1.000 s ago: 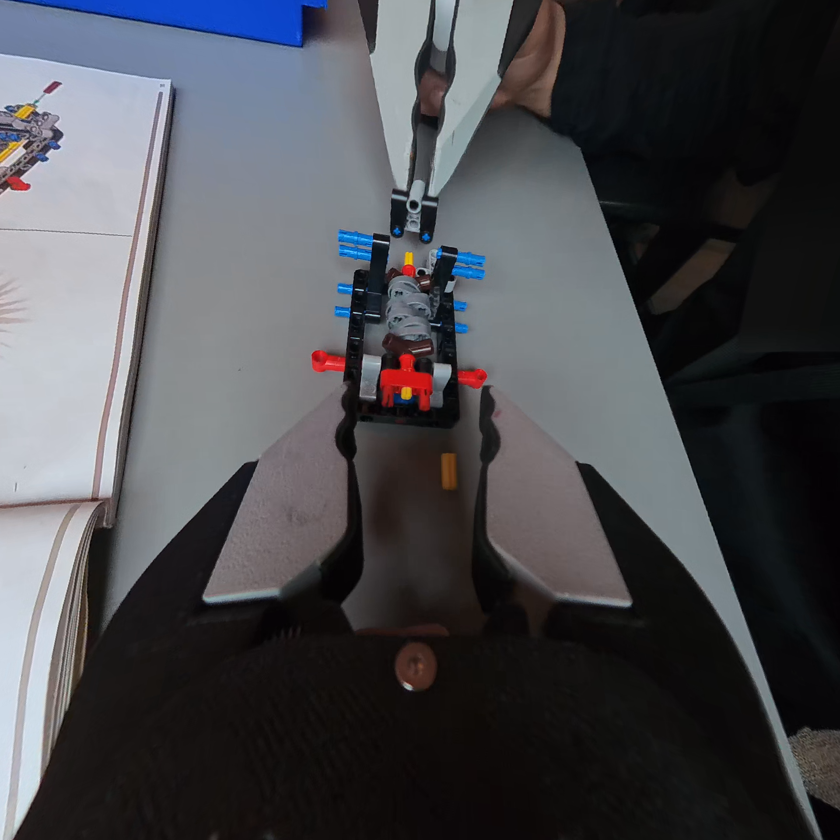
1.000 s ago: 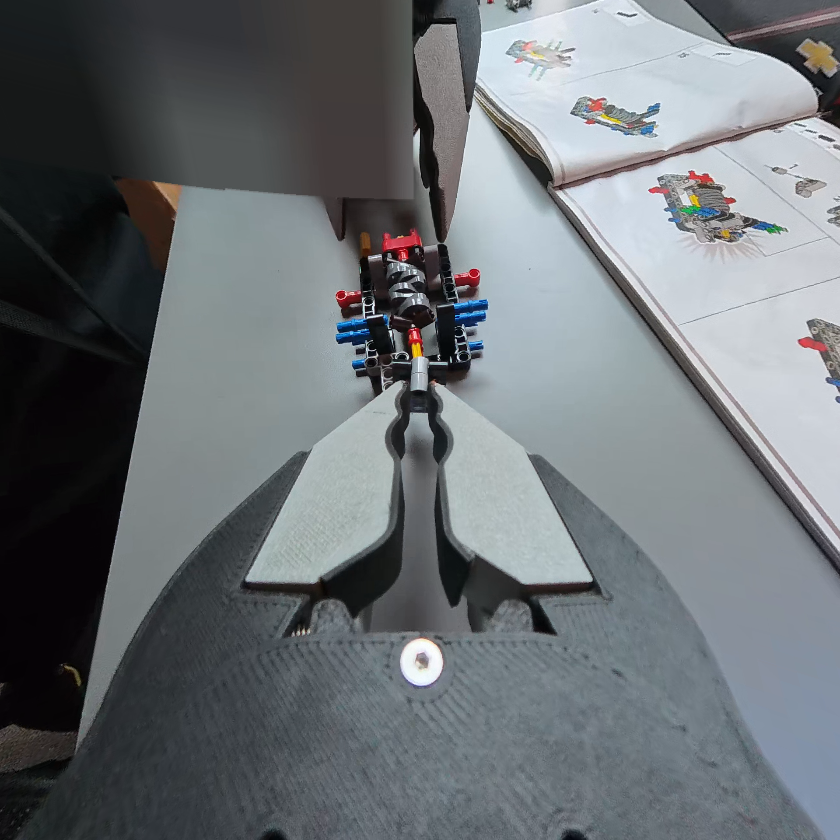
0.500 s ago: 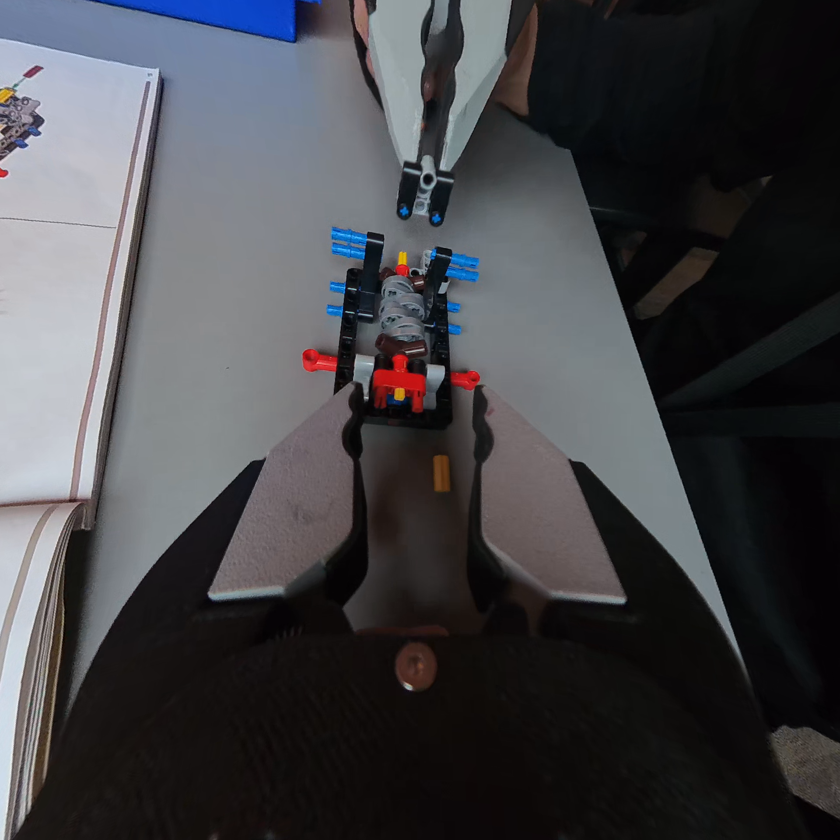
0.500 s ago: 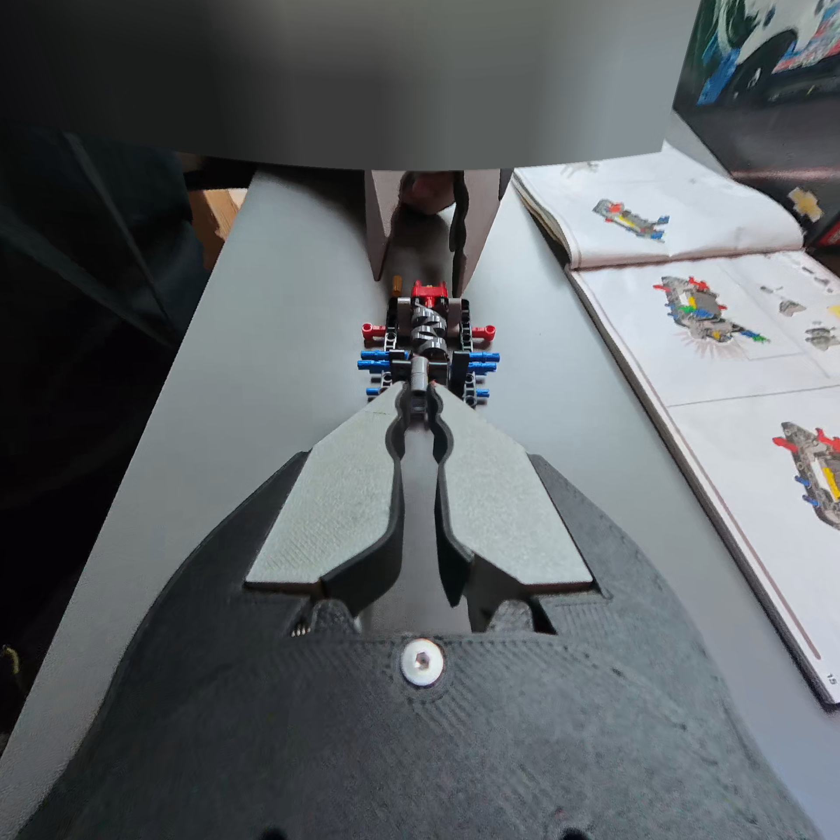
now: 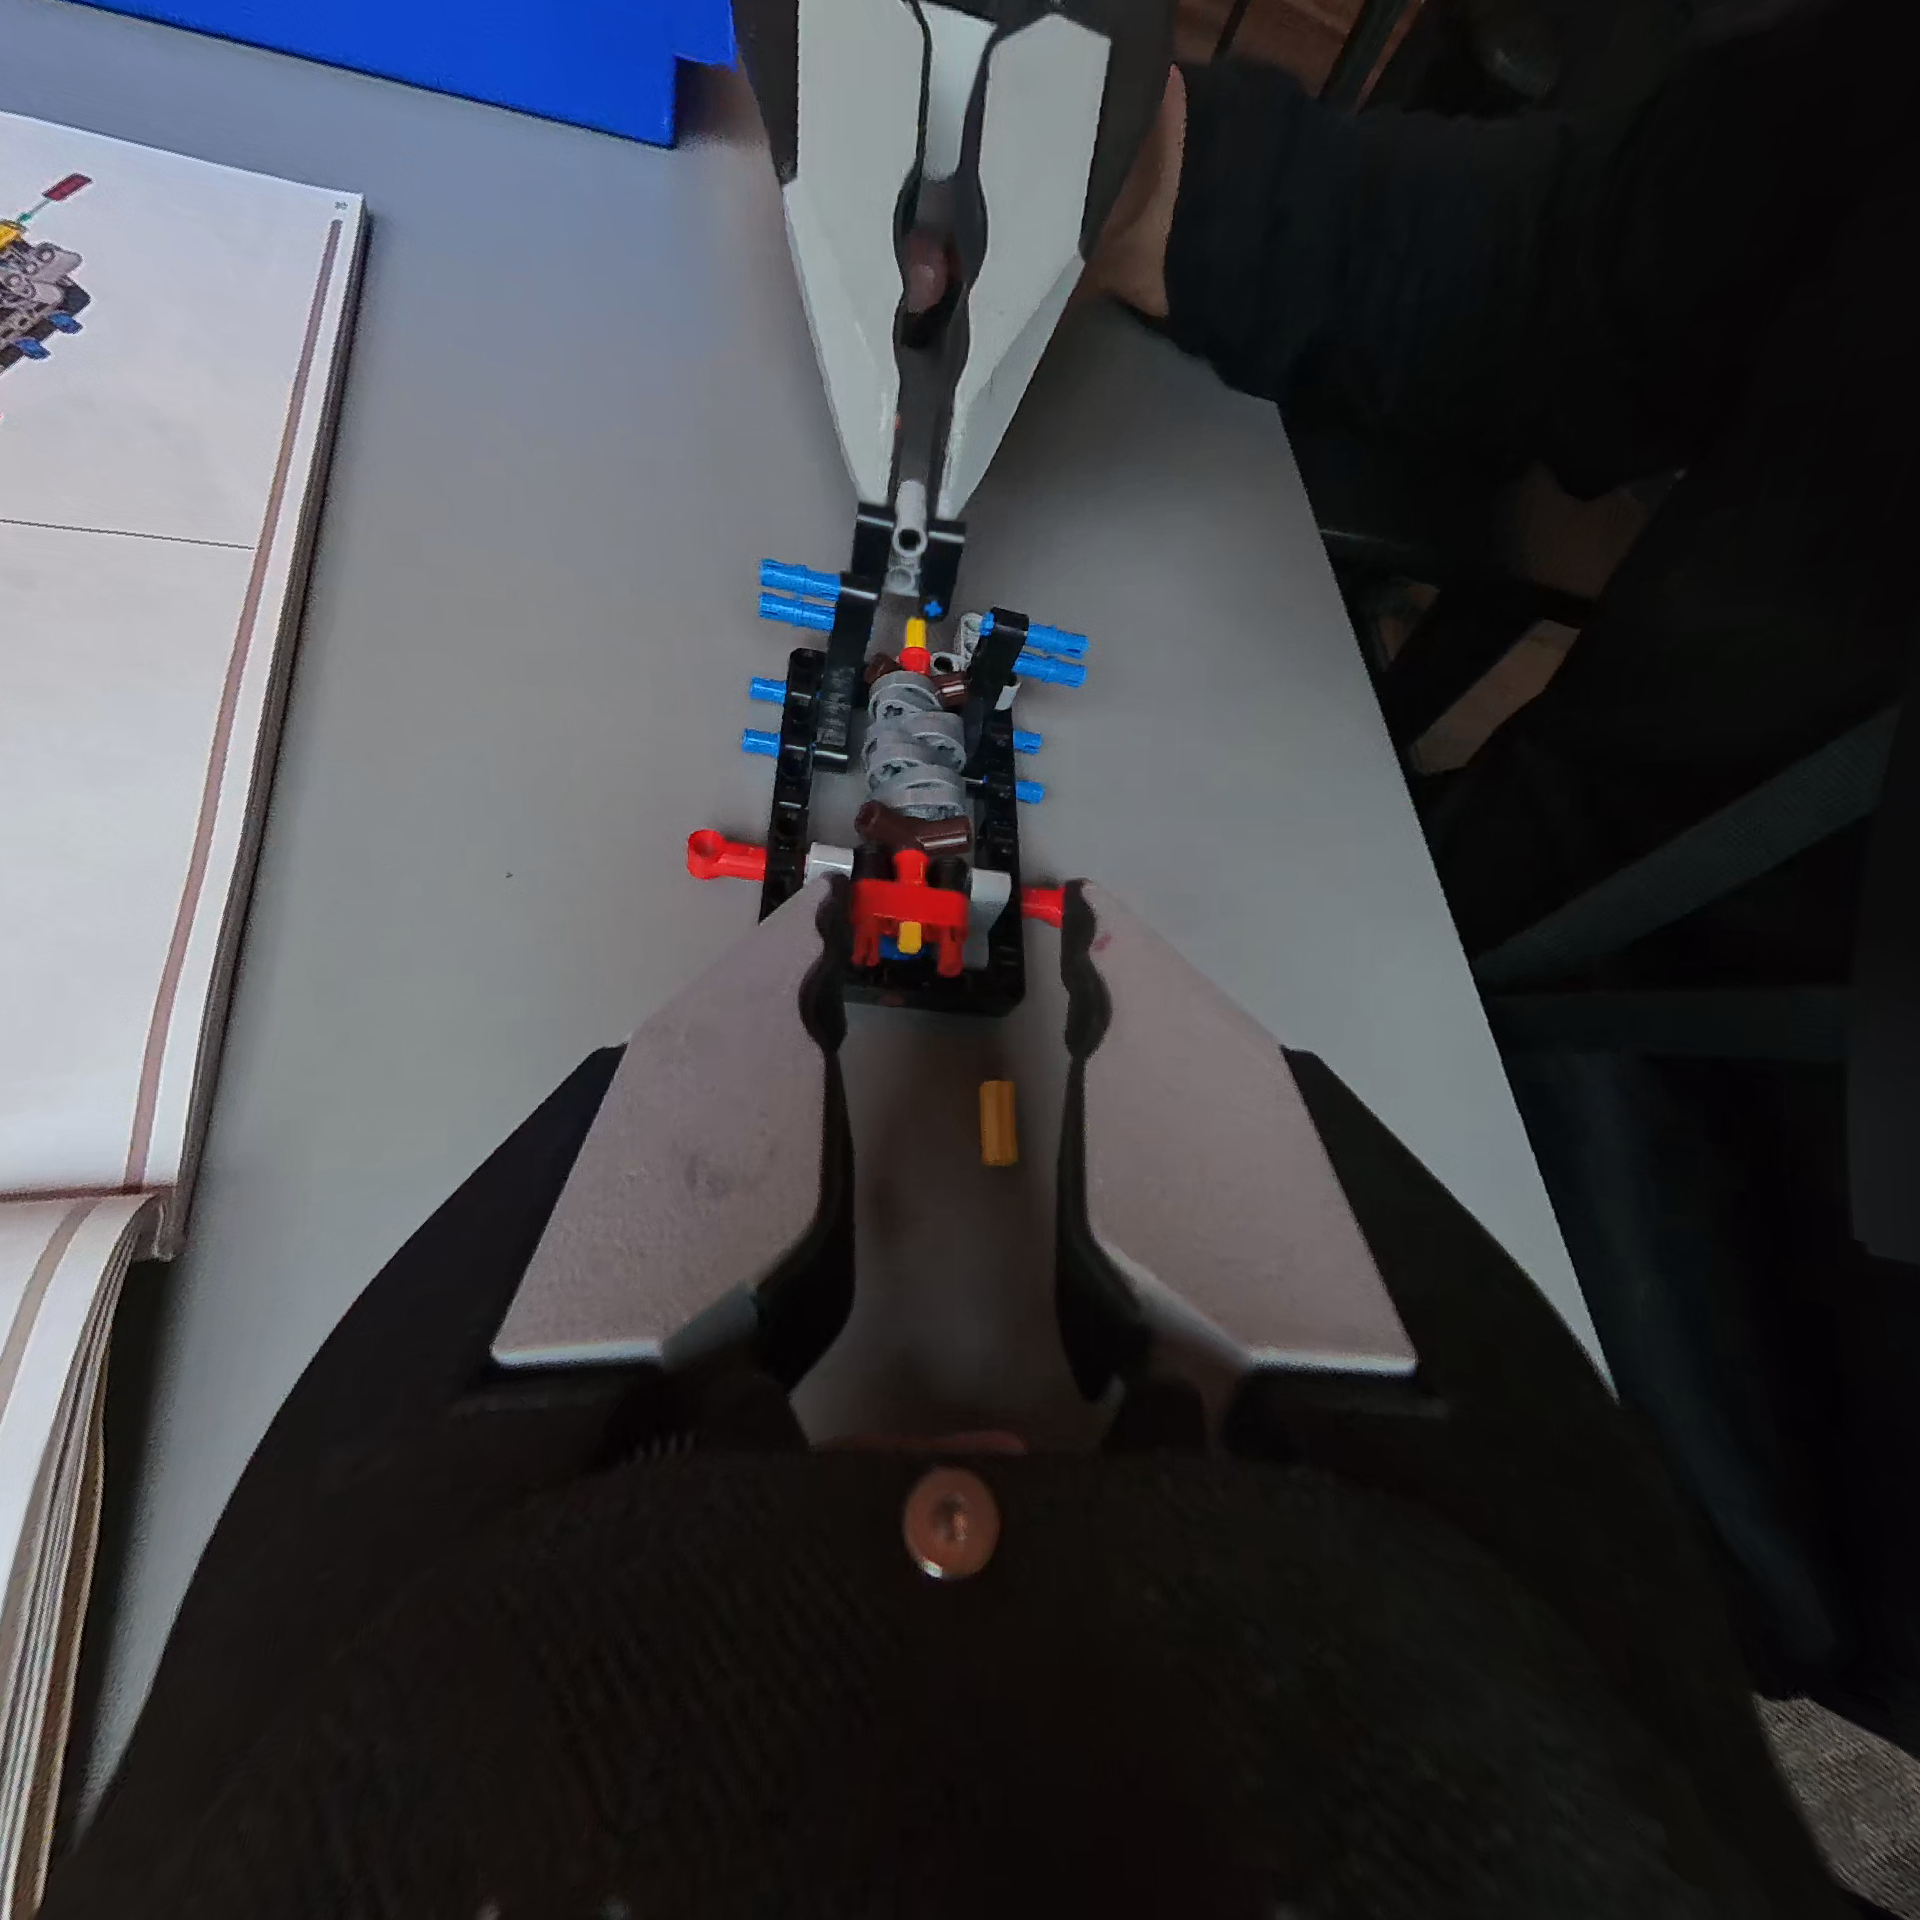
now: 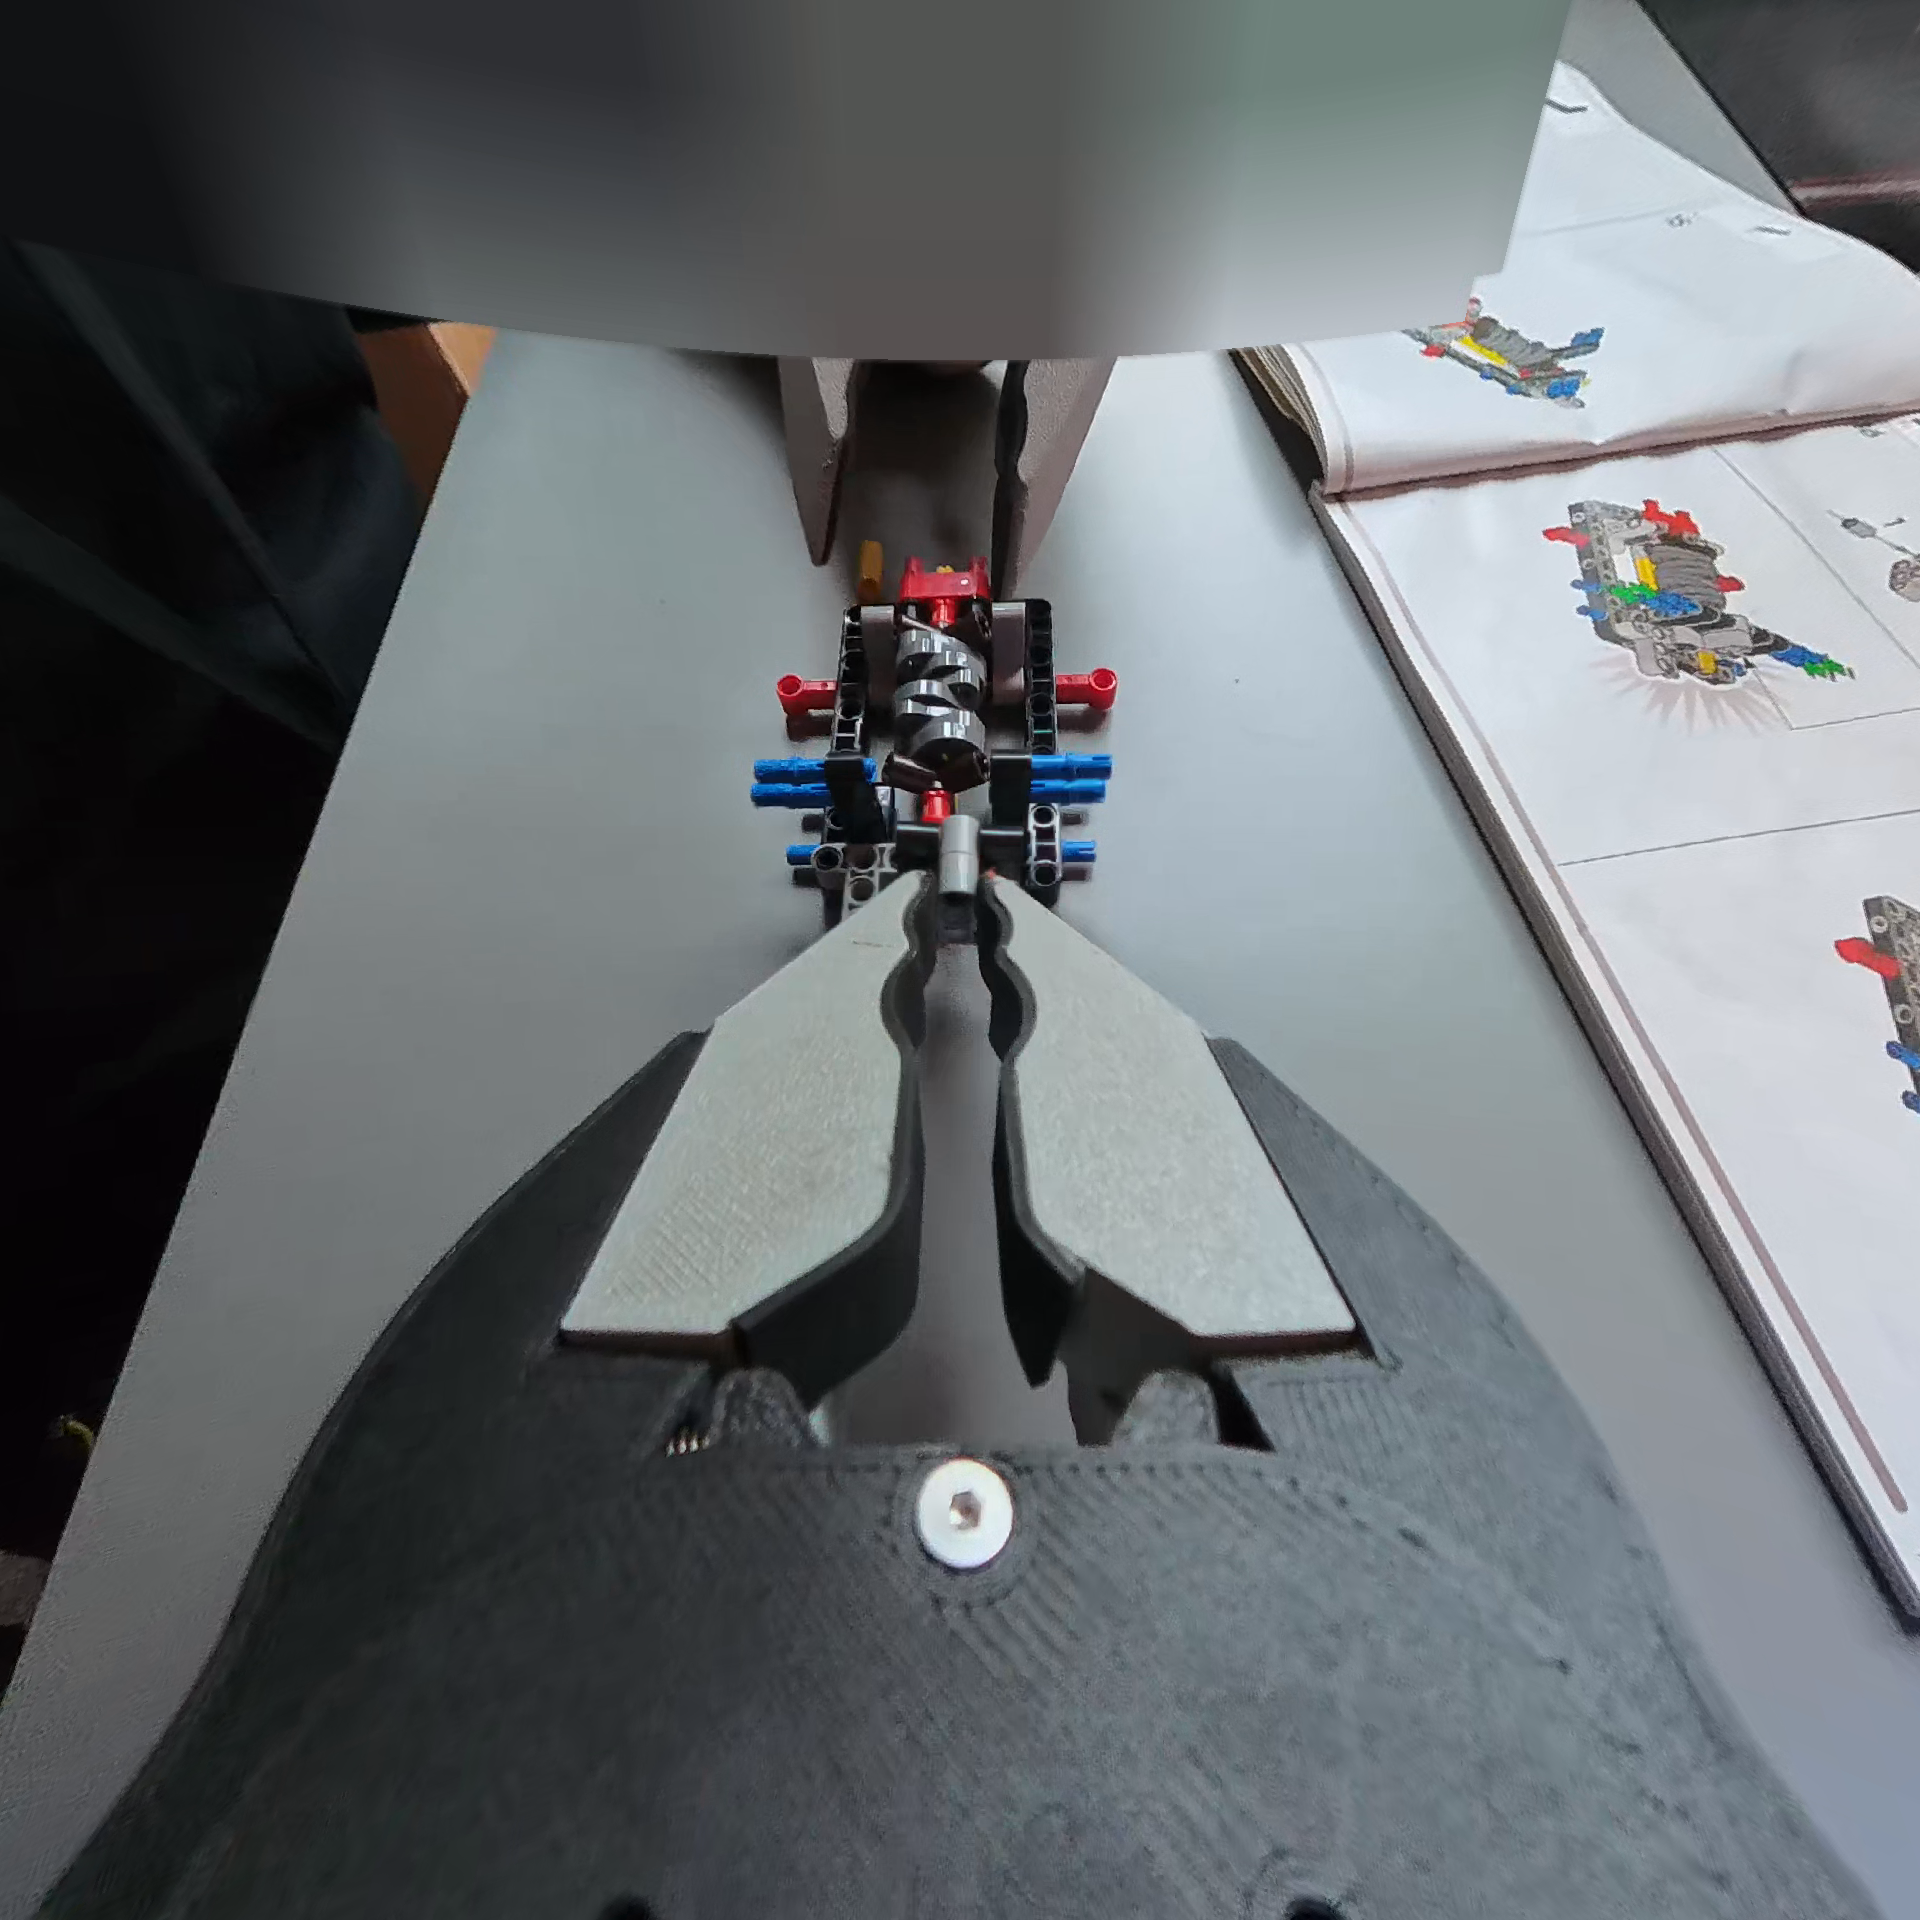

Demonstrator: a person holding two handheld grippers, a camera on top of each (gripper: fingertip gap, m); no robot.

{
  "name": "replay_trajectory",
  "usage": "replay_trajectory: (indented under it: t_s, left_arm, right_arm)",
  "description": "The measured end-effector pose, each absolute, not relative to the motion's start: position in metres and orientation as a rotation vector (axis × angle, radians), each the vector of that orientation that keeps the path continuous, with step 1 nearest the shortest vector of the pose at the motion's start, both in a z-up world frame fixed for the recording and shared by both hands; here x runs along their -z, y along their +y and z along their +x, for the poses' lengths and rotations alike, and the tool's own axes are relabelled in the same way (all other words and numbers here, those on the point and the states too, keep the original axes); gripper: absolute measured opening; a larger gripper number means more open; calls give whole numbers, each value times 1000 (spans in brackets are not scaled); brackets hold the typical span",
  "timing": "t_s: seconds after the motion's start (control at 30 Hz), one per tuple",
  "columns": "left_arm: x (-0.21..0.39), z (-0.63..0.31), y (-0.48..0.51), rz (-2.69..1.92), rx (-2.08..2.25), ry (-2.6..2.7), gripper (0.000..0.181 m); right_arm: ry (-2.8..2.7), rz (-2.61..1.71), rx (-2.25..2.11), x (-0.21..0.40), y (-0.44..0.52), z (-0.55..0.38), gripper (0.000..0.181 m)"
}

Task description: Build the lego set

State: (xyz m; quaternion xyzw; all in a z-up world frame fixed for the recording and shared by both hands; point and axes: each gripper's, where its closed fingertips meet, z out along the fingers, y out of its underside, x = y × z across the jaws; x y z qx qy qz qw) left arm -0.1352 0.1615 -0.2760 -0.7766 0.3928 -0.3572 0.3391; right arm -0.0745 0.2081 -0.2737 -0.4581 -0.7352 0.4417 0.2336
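Note:
The lego assembly point(image 5: 899, 790), a black frame with a grey crank, blue pins and red parts, lies on the grey table point(image 5: 540, 727). My left gripper point(image 5: 948, 914) is open, and its tips flank the assembly's near red end. My right gripper point(image 6: 956, 904) is shut on a small grey and black piece point(image 6: 961, 847) and holds it against the assembly's point(image 6: 945, 717) other end. That piece point(image 5: 909, 545) also shows in the left wrist view, at the far end between the blue pins. The left gripper point(image 6: 914, 468) shows beyond the assembly in the right wrist view.
A loose orange pin point(image 5: 997, 1122) lies on the table between my left fingers; it also shows in the right wrist view point(image 6: 868, 556). An open instruction booklet point(image 5: 135, 623) point(image 6: 1662, 644) lies beside the build. A blue box point(image 5: 416, 52) stands beyond it. The table edge point(image 5: 1403, 831) runs close by. There is about 9 cm between the tips of the two grippers. The loose orange pin point(image 5: 997, 1122) sits 5 cm or so from the ends of my left fingers. It turns up in the right wrist view point(image 6: 874, 558) as well.
My right gripper has brought the small piece down to the assembly's far end. My left gripper has moved forward, so its tips now flank the near end.

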Motion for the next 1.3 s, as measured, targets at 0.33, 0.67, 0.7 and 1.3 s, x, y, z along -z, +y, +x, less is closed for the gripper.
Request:
replay_trajectory:
  t_s: [0.33, 0.67, 0.7, 1.3]
  left_arm:
    - [271, -135, 173, -2003, 833, 1022, 41]
    - [279, -124, 174, -2034, 890, 1095, 40]
    - [278, -124, 174, -2033, 891, 1099, 40]
    - [283, -115, 172, -2081, 983, 1061, 20]
  right_arm:
    - [-2037, -1218, -1216, 273, 203, -72, 4]
    - [-2056, -1248, -1233, 275, 199, -73, 4]
    - [-2053, -1252, -1232, 275, 200, -73, 4]
    - [-2082, -1265, -1235, 278, 197, -76, 4]
